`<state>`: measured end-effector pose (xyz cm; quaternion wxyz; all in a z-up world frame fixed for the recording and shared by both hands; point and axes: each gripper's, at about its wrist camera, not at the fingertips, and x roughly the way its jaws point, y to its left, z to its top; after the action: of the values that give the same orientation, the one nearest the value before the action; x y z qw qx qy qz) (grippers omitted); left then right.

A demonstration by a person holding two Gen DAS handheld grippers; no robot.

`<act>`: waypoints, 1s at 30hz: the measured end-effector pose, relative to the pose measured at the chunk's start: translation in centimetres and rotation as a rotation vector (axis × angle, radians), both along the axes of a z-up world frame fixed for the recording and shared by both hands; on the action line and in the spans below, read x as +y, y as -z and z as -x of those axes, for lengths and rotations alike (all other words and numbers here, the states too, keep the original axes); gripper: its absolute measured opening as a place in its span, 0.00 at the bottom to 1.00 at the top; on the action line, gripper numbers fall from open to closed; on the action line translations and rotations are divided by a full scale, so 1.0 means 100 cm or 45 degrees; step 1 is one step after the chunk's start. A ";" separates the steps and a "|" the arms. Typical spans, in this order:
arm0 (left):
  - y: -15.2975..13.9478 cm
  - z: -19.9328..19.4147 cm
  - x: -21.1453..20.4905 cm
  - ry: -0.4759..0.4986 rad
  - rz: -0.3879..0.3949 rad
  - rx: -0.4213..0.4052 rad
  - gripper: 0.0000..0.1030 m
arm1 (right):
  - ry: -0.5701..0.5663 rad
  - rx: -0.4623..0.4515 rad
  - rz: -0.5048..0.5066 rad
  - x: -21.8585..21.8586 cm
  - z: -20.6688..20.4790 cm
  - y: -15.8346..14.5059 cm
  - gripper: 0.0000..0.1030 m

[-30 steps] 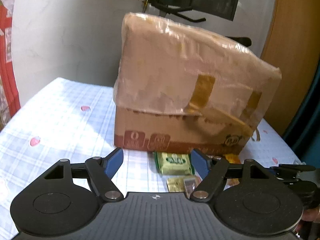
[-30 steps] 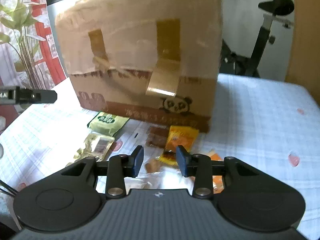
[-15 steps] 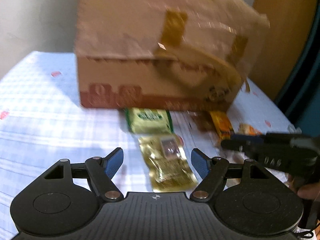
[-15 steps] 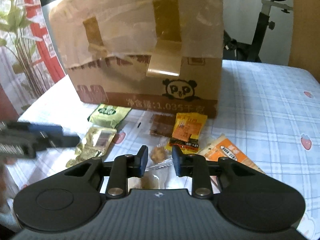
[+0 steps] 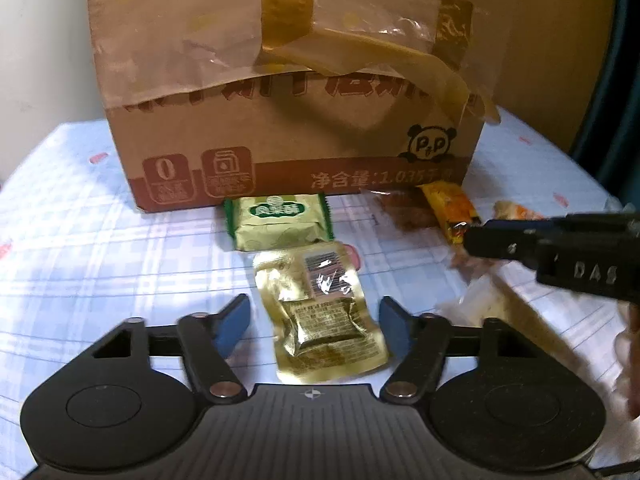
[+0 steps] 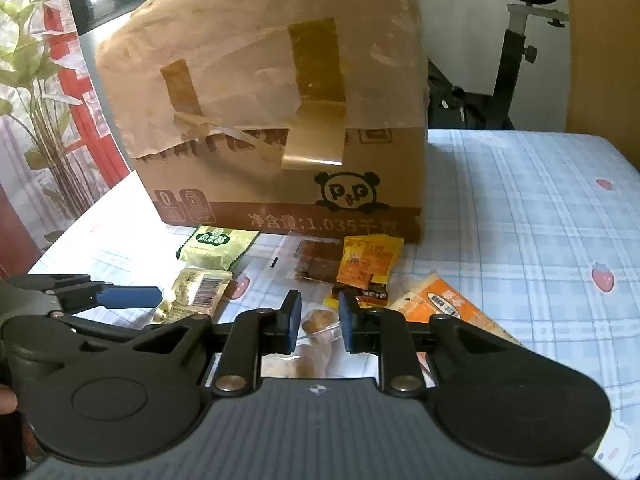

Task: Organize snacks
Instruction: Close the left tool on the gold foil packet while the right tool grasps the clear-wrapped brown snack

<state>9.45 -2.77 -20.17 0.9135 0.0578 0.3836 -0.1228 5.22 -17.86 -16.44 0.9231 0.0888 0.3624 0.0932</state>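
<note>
A: Left gripper status?

B: My jaws are about half open and closing; the gold pouch lies between them at lower centre, pads not touching it.

A: Right gripper?

B: Narrow and closing around a clear-wrapped snack; contact unclear.

A: Writing?

B: The cardboard box, filling the upper frame, shows a panda logo lettered "P P" and "1.035".
</note>
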 end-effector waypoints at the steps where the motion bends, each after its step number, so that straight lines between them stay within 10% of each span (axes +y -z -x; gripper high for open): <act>1: -0.001 0.000 0.001 -0.006 -0.008 -0.007 0.56 | 0.001 0.005 -0.006 -0.001 0.000 0.000 0.22; 30: -0.007 0.008 0.029 -0.052 0.096 -0.035 0.46 | -0.103 0.051 0.049 0.005 -0.006 0.006 0.26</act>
<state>8.64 0.14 -19.46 0.9226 0.0172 0.3671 -0.1175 5.83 -17.33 -17.08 0.9127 0.0582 0.3858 0.1216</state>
